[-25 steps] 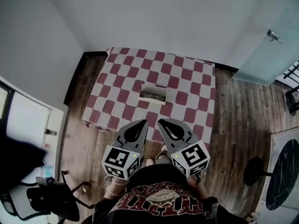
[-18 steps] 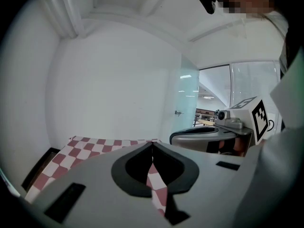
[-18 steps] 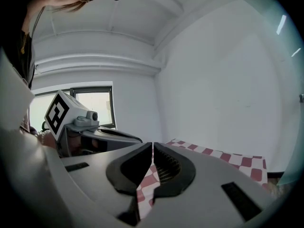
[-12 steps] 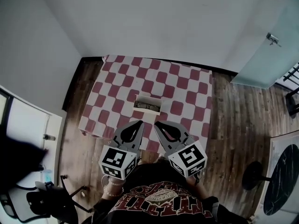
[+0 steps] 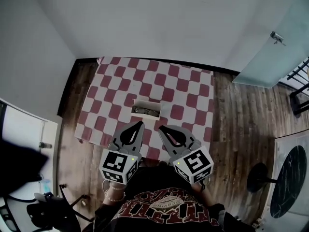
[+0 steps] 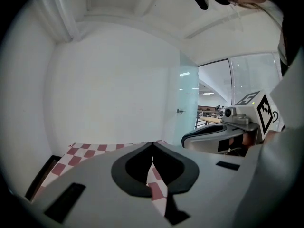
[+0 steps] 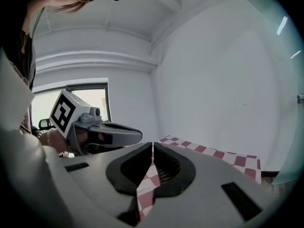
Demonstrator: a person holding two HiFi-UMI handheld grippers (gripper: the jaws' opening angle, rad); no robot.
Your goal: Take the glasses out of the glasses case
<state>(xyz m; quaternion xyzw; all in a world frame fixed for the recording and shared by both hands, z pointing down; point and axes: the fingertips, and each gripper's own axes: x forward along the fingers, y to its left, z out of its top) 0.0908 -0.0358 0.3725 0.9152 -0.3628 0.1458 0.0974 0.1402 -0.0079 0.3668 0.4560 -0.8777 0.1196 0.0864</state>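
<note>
Open glasses case (image 5: 146, 109) sits mid tabletop (image 5: 189, 88) on the red-and-white checked cloth; its contents are too small to make out. Left gripper (image 5: 139, 125) and right gripper (image 5: 162, 128) are held side by side over the near edge, just short of the case and not touching it. Both sets of jaws are together at the tips, with nothing between them.

Bare checkered surface (image 5: 188, 93) surrounds the glasses case (image 5: 146, 109) on every side; the near edge is open. A white wall (image 5: 159, 23) closes the far edge.
</note>
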